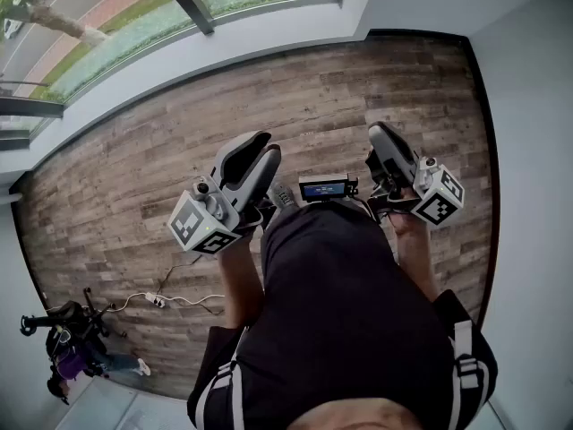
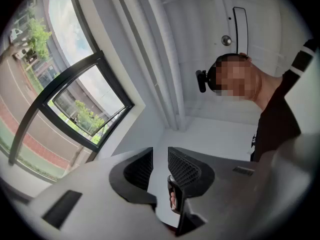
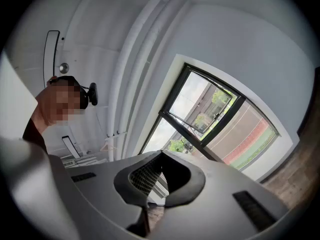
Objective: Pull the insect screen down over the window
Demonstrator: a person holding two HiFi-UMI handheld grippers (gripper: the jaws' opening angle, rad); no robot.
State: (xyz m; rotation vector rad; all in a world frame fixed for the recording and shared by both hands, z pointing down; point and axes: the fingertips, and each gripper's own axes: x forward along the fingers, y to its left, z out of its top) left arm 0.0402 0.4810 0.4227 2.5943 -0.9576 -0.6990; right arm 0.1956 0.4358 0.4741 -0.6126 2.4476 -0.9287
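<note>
One window (image 1: 107, 52), glass uncovered; one sash (image 2: 90, 104) tilted open. Insect screen: not made out in any view; judged still retracted at window top, out of frame.
Left gripper (image 2: 160, 156): well short of window, close to person's body; jaws at narrow gap, nothing between.
Right gripper (image 3: 160, 156): also well short of window; jaws tip to tip, empty.
Count: two grippers, one window, no screen in view.
Progress: judged not begun. Remaining: reach window top, grip screen edge, draw down to sill.
</note>
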